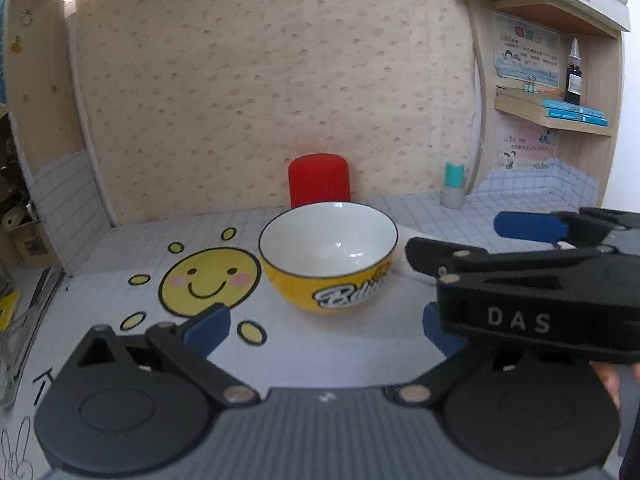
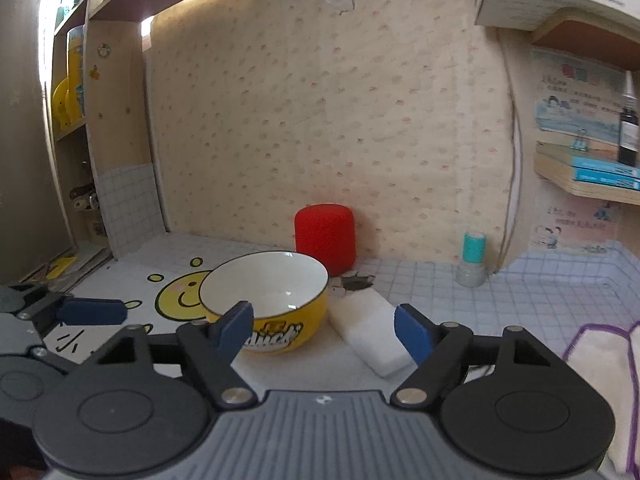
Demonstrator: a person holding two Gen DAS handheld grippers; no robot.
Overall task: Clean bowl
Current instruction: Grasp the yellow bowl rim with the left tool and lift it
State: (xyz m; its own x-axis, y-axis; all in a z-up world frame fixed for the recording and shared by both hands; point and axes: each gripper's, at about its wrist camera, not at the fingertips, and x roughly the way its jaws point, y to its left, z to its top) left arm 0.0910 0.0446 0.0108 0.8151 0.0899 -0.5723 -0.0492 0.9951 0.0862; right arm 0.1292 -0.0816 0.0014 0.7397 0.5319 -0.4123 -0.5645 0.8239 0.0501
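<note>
bowl [image 1: 328, 256] upright, empty, just before red cylinder [image 1: 319, 180] | sponge [image 2: 370, 330] touching bowl's right side, handy for wiping | left gripper [image 1: 320, 324] spread, empty | right gripper [image 2: 324, 334] half-spread, nothing pinched, facing sponge

Ahead of the jaws, the round yellow ceramic bowl [image 2: 267, 304] shines with a glossy white glaze inside. Between the right jaws lies a matt white foam sponge block [image 2: 370, 330], finely porous. Beyond stands a matt red cylinder [image 2: 325, 237]. The gridded white tabletop [image 1: 344, 352] looks smooth.
</note>
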